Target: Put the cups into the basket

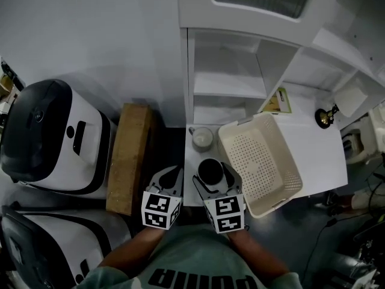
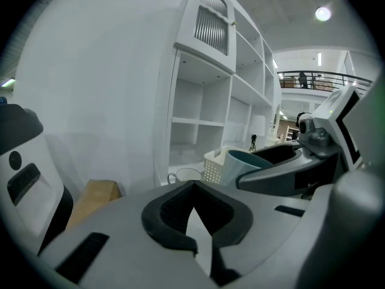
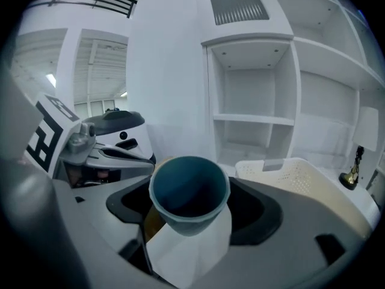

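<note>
Two cups at left end of white counter (image 1: 313, 149): dark cup (image 1: 210, 170) at front-left corner, grasped by right gripper (image 1: 212, 173) fingers; pale cup (image 1: 202, 138) behind it, below white shelves (image 1: 228, 71). Basket (image 1: 260, 161) just right of both. Left gripper (image 1: 170, 174) beyond left edge, fingers clenched on nothing.

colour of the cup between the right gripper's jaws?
The tapered cup is dark teal, inside and out. The right gripper view shows it best.

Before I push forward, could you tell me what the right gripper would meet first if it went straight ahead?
Probably the white mug, just ahead of the right gripper and the teal cup it holds; the white shelf unit stands behind, though depth is unclear.
</note>
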